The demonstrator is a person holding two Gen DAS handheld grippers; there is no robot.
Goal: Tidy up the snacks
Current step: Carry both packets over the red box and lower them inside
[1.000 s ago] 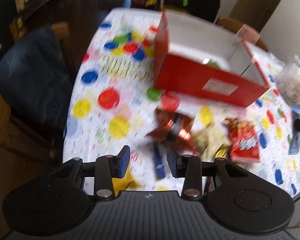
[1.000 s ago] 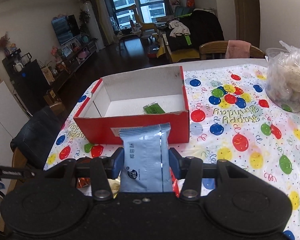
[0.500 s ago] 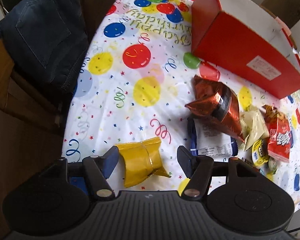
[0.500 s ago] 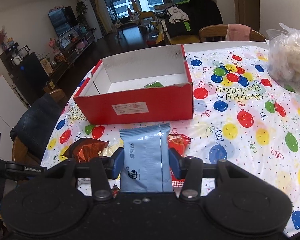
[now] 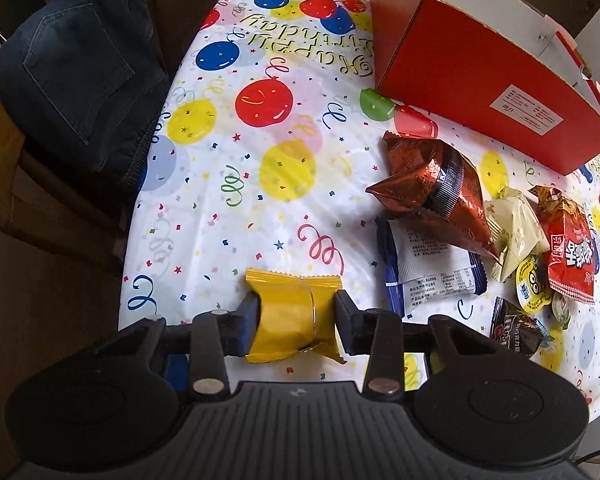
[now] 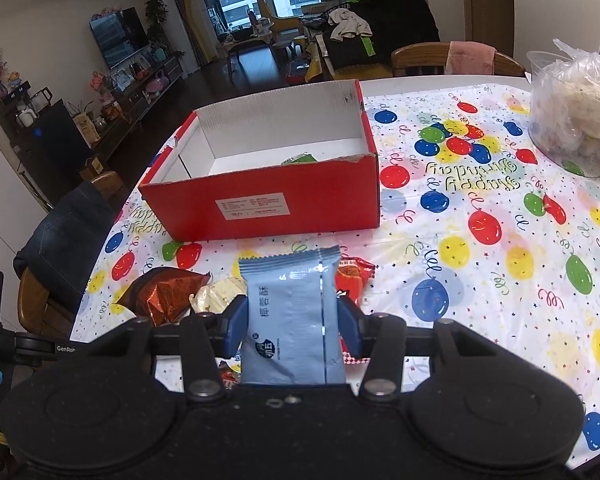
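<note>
Left wrist view first: our left gripper [image 5: 296,320] has dropped to the near table edge, and where half a second ago its jaws stood wide around the yellow packet [image 5: 291,316], they have now clamped onto its sides, the wrapper bulging between the pads. A second back that gripper was well above the table with nothing in it, so we read this as a fresh pickup. The red box [image 5: 476,92] sits far right of it, and the snack pile lies between: the copper foil bag [image 5: 436,188], a white-and-blue packet [image 5: 432,268], the red packet [image 5: 568,256].

Over to the right wrist view: our right gripper [image 6: 290,330] grips the pale blue packet [image 6: 292,320] upright between its fingers, same as a second ago, though the box [image 6: 260,208] looks a touch farther off. The box holds just one green packet [image 6: 300,158] that we can see.

So we've got a snack in each gripper now. Next up, we'd say, is carrying both to the box.
</note>
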